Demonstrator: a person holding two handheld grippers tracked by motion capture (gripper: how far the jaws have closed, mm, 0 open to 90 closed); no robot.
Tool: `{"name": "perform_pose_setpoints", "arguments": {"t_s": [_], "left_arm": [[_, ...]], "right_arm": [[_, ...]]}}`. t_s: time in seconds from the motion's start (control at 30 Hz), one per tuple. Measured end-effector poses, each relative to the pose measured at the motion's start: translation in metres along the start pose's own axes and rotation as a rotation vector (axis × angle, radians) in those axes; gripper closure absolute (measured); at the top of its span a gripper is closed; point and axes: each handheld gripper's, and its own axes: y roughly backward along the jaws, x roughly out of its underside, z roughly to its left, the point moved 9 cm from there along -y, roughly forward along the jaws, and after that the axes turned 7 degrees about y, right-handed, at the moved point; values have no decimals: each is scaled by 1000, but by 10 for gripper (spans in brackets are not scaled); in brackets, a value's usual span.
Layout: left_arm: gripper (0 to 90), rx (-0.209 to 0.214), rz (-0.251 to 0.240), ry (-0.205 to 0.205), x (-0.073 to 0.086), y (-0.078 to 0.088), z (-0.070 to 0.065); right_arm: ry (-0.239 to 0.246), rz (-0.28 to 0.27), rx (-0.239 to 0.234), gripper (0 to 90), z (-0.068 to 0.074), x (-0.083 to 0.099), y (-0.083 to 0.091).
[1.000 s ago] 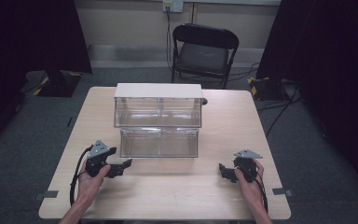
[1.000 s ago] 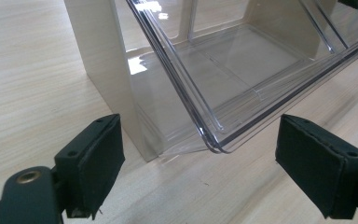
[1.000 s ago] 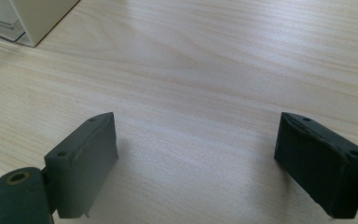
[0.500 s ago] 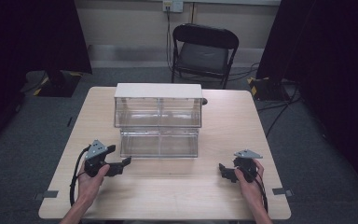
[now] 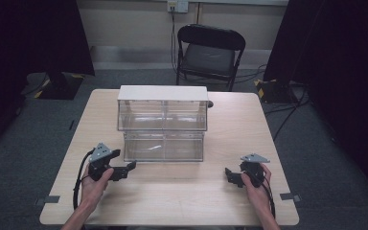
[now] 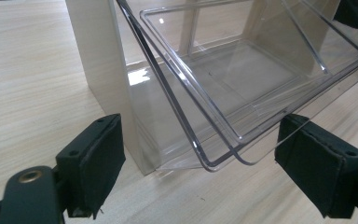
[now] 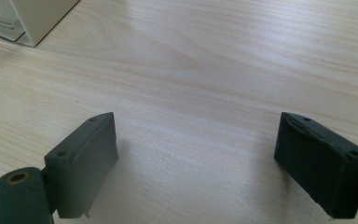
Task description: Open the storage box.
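Note:
A small drawer cabinet (image 5: pixel 163 93) with a white top and clear plastic drawers stands mid-table. Its lower clear drawer (image 5: pixel 165 146) sticks out toward the near side. My left gripper (image 5: pixel 127 168) is open just off that drawer's front left corner. In the left gripper view the open left gripper (image 6: pixel 199 126) faces the tilted clear drawer (image 6: pixel 223 70) and the cabinet's white side wall (image 6: pixel 102 56), touching neither. My right gripper (image 5: pixel 230 176) rests open near the table's right front, apart from the cabinet. In the right gripper view, bare wood lies between the right gripper (image 7: pixel 196 128) jaws.
The wooden table (image 5: pixel 239 120) has free surface left, right and in front of the cabinet. A black folding chair (image 5: pixel 210 52) stands behind the far edge. Cables trail from both grippers over the near edge. Grey tape marks (image 5: pixel 287 196) sit near the front corners.

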Motion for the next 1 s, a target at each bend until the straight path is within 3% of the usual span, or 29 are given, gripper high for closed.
{"name": "perform_pose_setpoints", "arguments": {"t_s": [0.3, 1.0], "left_arm": [[151, -21, 19, -20, -1, -3, 0], [152, 5, -12, -1, -10, 0, -4]], "right_arm": [[0, 1, 0, 117, 0, 0, 0], [1, 5, 0, 107, 0, 0, -1]]}}
